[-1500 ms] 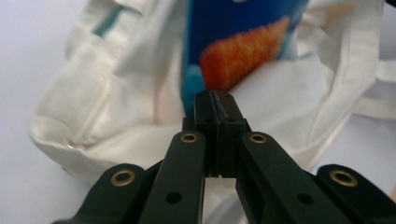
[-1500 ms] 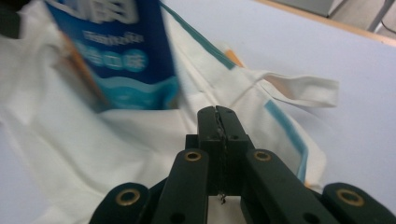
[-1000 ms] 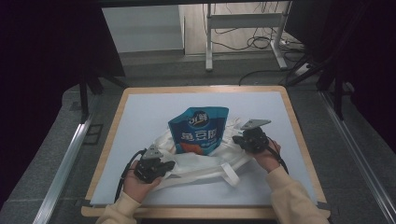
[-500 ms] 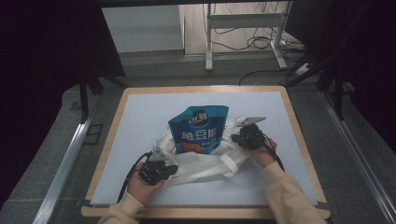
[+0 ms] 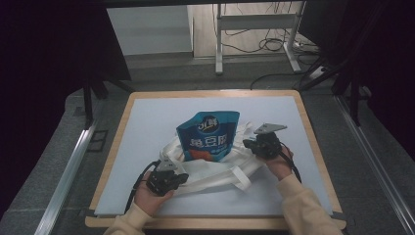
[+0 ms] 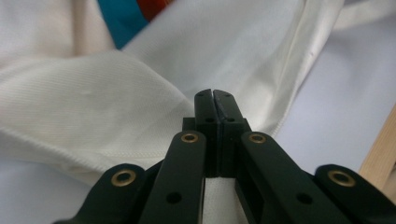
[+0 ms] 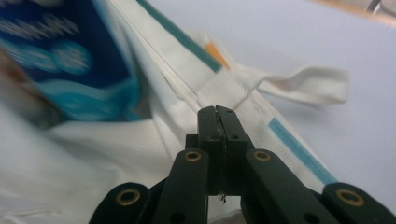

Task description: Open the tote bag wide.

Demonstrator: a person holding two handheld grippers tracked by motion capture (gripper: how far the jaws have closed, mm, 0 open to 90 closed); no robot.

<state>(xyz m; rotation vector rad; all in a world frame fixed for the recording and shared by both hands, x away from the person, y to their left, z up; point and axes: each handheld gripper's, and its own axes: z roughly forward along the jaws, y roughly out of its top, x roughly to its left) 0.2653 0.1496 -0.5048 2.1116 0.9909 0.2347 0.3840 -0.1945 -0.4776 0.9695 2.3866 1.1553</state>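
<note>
A blue stand-up pouch (image 5: 208, 137) with white lettering stands inside a white cloth tote bag (image 5: 215, 171) lying on the table. My left gripper (image 5: 182, 177) is at the bag's near left edge. In the left gripper view its jaws (image 6: 213, 93) are pressed together on a fold of the white cloth (image 6: 93, 102), with a corner of the pouch (image 6: 119, 23) beyond. My right gripper (image 5: 248, 144) is at the bag's right rim beside the pouch. Its jaws (image 7: 217, 110) are shut on the bag's seamed edge (image 7: 187, 88), and the pouch (image 7: 70, 60) is blurred at left.
The bag lies on a pale blue mat (image 5: 147, 117) on a wood-edged table (image 5: 303, 112). One bag handle (image 5: 242, 177) loops toward the front, another handle (image 7: 303, 84) lies flat on the mat. A metal stand (image 5: 220, 44) and cables are on the floor beyond.
Both hands stay nearly where they were. The bag's loose cloth and front handle have shifted slightly between the grippers.
</note>
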